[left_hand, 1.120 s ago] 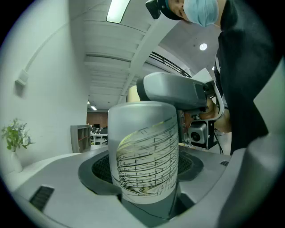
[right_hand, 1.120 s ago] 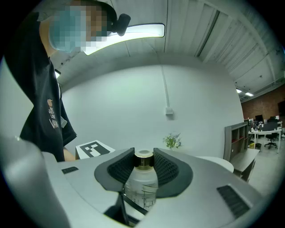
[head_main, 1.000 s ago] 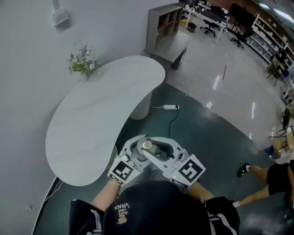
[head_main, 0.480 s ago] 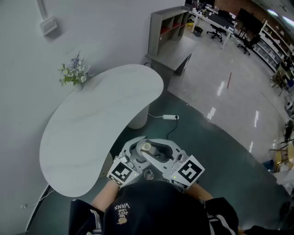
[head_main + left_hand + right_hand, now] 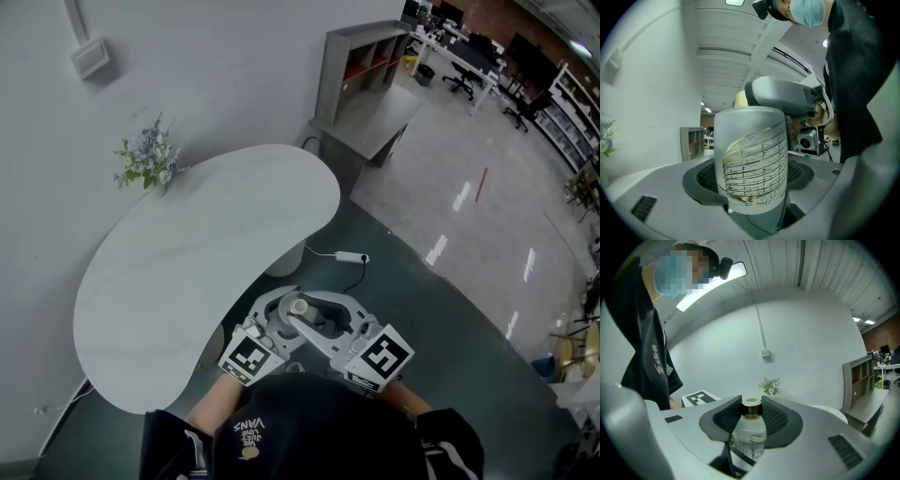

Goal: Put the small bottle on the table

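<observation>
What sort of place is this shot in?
Probably an open office or lab: desks with office chairs at the far end, a cubby shelf by the wall, and a polished floor.

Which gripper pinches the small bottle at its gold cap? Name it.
The right gripper: its pads close on the small bottle at the gold cap, while the left gripper clamps the patterned body.
</observation>
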Motion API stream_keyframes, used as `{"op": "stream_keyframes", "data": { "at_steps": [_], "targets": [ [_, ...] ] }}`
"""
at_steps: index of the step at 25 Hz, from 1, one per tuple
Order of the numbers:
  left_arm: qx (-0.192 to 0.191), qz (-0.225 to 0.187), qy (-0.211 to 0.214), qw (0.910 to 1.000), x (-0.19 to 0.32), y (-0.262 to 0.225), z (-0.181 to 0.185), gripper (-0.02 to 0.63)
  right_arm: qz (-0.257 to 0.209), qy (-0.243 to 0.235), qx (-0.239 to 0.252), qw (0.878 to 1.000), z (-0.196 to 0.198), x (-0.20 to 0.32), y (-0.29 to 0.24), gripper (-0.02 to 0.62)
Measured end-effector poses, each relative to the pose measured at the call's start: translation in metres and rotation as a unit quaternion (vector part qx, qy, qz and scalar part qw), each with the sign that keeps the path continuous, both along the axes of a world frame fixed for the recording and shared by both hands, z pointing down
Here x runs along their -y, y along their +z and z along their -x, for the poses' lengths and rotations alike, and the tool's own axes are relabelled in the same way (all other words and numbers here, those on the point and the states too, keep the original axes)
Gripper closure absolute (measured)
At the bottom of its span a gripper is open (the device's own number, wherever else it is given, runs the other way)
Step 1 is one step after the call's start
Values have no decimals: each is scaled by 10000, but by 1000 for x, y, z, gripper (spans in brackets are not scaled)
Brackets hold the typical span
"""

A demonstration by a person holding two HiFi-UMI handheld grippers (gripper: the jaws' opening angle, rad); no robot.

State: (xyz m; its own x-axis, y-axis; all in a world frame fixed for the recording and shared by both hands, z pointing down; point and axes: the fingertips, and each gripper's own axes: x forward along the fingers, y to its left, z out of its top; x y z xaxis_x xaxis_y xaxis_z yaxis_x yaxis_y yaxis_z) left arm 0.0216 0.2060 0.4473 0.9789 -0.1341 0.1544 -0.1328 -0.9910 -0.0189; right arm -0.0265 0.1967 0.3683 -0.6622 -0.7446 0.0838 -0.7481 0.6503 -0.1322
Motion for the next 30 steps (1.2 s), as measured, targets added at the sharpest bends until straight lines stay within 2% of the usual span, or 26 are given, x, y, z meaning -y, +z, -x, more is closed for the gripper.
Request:
{"op": "stream_keyframes", "data": {
  "at_steps": [11,19,30],
  "targets": [
    [-78,45,291,9995,94,-8,-28,238,-91,305,-14,9995,-28,100,-11,445],
    [-105,1,536,9985,148,-8,-23,238,15,557,-63,9984,-24,153,-6,445],
    [-103,35,410,9991,201,11,-29,238,87,483,-136,9987,-29,206,12,446]
  ]
}}
